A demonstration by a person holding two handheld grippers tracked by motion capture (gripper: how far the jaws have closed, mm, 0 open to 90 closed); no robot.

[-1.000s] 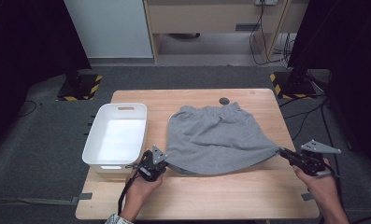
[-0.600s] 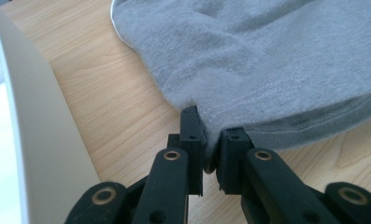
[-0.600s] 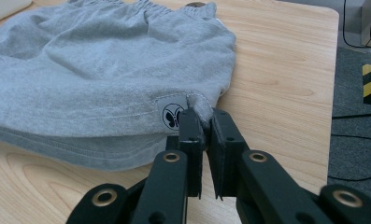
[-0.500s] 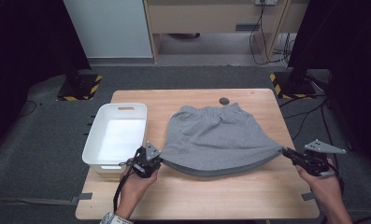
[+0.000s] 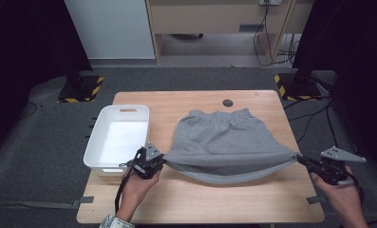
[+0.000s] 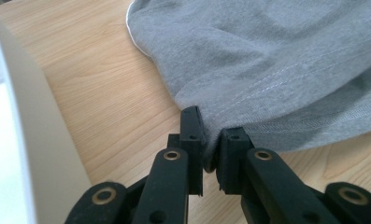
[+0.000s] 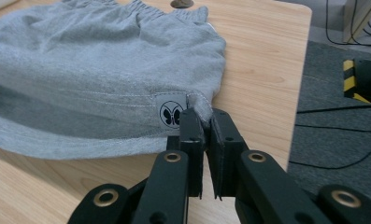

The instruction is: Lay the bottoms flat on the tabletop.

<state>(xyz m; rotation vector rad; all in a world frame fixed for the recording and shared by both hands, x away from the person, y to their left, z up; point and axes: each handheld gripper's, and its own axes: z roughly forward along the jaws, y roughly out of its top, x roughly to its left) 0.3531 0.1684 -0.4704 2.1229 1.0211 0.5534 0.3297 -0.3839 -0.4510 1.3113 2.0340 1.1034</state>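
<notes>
1. Two grippers hold grey shorts (image 5: 224,142), stretched across a wooden table (image 5: 200,204).
2. White bin (image 5: 117,137): just left of the shorts.
3. Left gripper (image 5: 158,161): clenched on their left hem corner.
4. Right gripper (image 5: 304,161): clenched on the right corner; a harder outward pull could slip the thin hem free.

Plain grey shorts (image 5: 224,142) bear a grey label (image 7: 170,113) with a black butterfly, beside a white tub (image 5: 93,149) on the pale wood-grain table (image 5: 176,102), between black-jawed grippers.
</notes>
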